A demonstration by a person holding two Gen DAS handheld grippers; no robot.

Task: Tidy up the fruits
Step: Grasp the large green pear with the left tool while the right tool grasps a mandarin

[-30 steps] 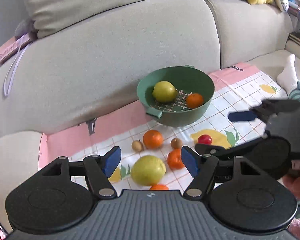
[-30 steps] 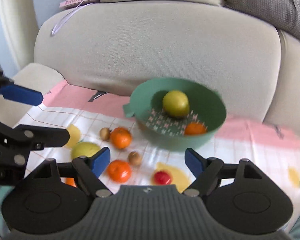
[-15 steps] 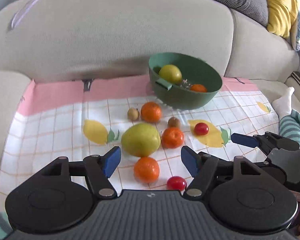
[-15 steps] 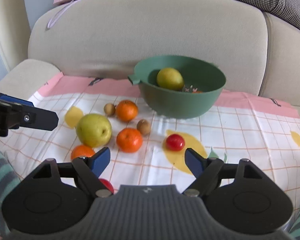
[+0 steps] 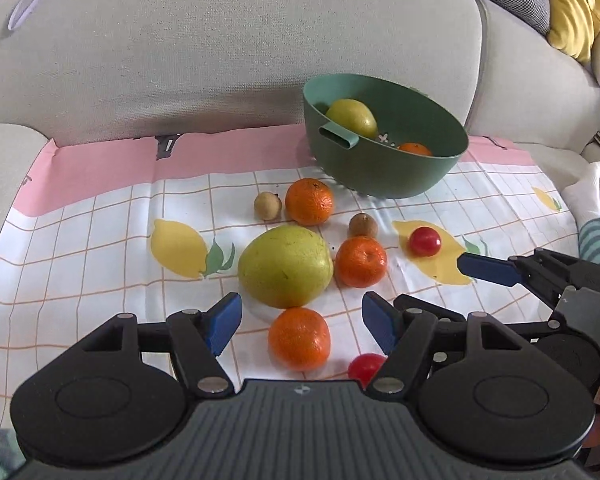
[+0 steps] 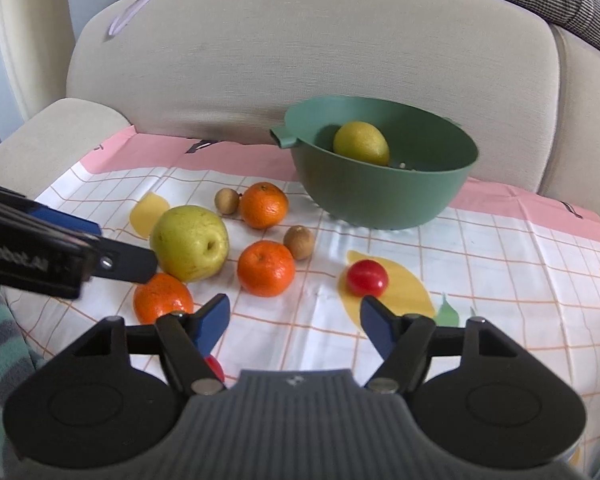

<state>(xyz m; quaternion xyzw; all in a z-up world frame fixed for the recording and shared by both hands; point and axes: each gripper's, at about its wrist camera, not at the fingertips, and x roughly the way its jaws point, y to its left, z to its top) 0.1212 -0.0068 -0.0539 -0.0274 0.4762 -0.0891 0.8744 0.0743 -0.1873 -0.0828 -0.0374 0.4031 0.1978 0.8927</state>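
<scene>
A green bowl (image 5: 396, 176) (image 6: 380, 200) stands on a checked cloth on the sofa seat and holds a yellow-green pear (image 5: 352, 118) and an orange (image 5: 414, 149). On the cloth lie a big pear (image 5: 285, 266) (image 6: 190, 237), three oranges (image 5: 299, 338) (image 5: 360, 261) (image 5: 309, 201), two small brown fruits (image 5: 267, 205) (image 5: 363, 225) and two red tomatoes (image 5: 425, 241) (image 5: 366, 366). My left gripper (image 5: 302, 322) is open and empty, just above the nearest orange. My right gripper (image 6: 294, 322) is open and empty, near the orange (image 6: 265, 267) and tomato (image 6: 367, 278).
The sofa backrest (image 5: 240, 52) rises right behind the bowl. The checked cloth (image 5: 80, 248) covers the seat. A yellow cushion (image 5: 572, 4) lies at the far right. A socked foot (image 5: 588, 192) and a striped sleeve (image 6: 4, 344) lie at the cloth's edges.
Both grippers have come lower and nearer to the loose fruit on the cloth. The left one now hovers over the nearest orange. Both stay open.
</scene>
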